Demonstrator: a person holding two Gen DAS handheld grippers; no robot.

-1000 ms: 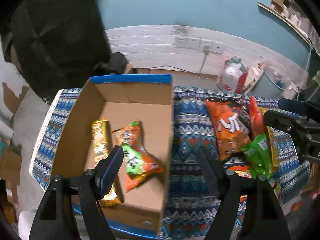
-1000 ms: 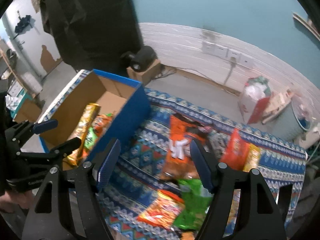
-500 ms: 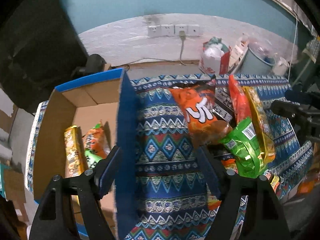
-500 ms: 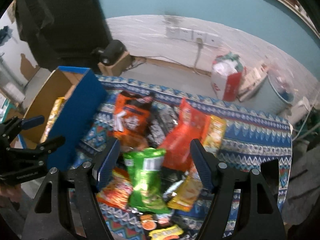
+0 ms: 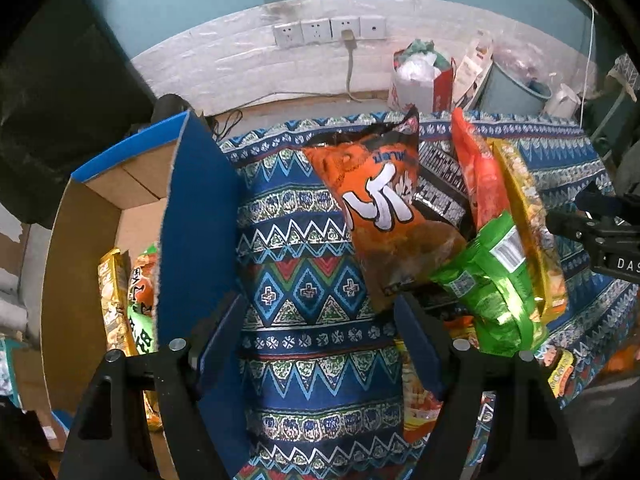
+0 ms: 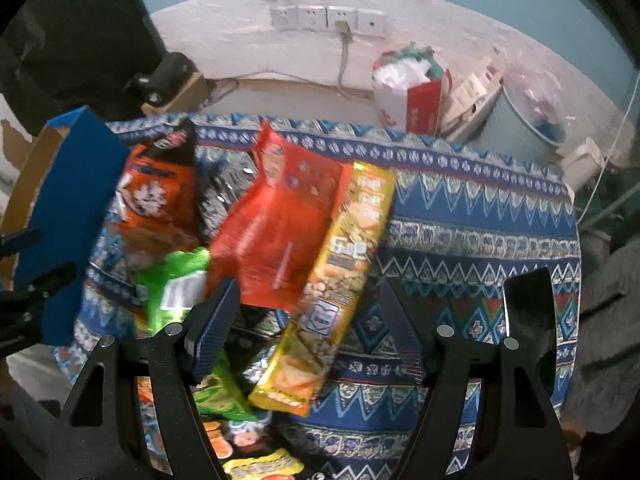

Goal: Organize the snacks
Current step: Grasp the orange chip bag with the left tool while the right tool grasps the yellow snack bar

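A pile of snack bags lies on the patterned cloth [image 5: 304, 248]: an orange chip bag [image 5: 380, 208], a green bag [image 5: 496, 288], a red bag [image 6: 284, 216] and a long yellow bag [image 6: 340, 280]. A blue cardboard box [image 5: 192, 216] stands at the left and holds a yellow bag [image 5: 114, 300] and an orange-green bag [image 5: 140, 304]. My left gripper [image 5: 320, 332] is open and empty above the cloth, between box and pile. My right gripper [image 6: 308, 320] is open and empty, over the red and yellow bags.
A wall with sockets [image 5: 328, 32], a white and red bag [image 6: 408, 84] and a grey bucket [image 6: 528, 116] are on the floor behind the table. Several small packets [image 6: 260, 468] lie at the cloth's near edge. The right gripper shows at the left view's edge [image 5: 600, 236].
Both grippers have swung right, from the box toward the snack pile. The box has slid to the left edge of both views. Both stay open and empty.
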